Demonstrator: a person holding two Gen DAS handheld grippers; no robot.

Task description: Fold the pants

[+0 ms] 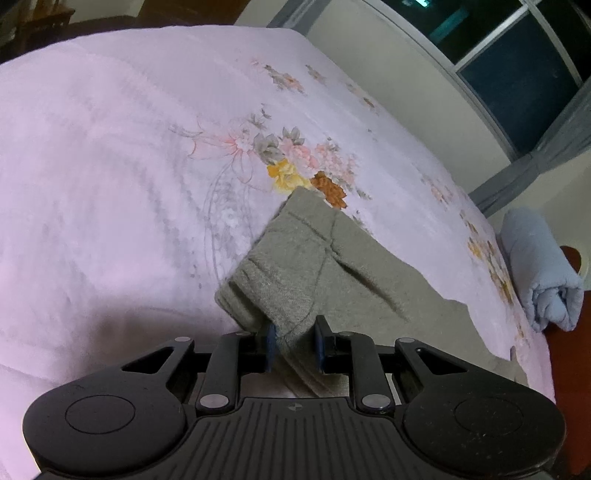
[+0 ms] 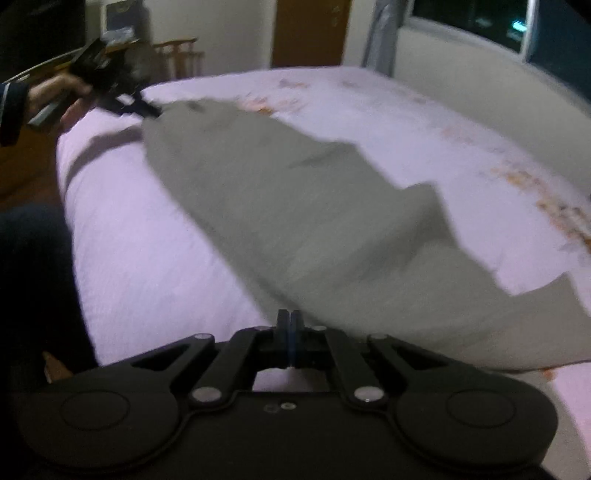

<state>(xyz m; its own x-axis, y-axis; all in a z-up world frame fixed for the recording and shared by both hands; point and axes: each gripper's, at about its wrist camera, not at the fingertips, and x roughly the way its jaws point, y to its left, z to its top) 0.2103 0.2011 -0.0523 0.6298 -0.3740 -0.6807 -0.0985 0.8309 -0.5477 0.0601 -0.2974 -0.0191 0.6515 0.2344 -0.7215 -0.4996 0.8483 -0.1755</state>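
Grey pants [image 1: 332,266] lie along a pink floral bedspread [image 1: 110,184]. My left gripper [image 1: 295,332] is shut on the bunched waistband end, and grey cloth fills the gap between its blue pads. In the right wrist view the pants [image 2: 295,206] stretch from that left gripper [image 2: 147,109], held in a hand [image 2: 55,92] at the top left, down to my right gripper [image 2: 290,314]. Its pads are pressed together at the cloth's near edge, which runs straight to the tips. The view is blurred, and loose folds of the legs spread to the right.
A rolled light-blue towel [image 1: 543,269] lies at the bed's right edge, on a reddish surface. A wall with dark windows [image 1: 517,74] runs along the far side. A person's dark-clothed leg [image 2: 29,277] stands at the bed's left edge. A door [image 2: 310,33] and a wooden chair [image 2: 181,55] are behind.
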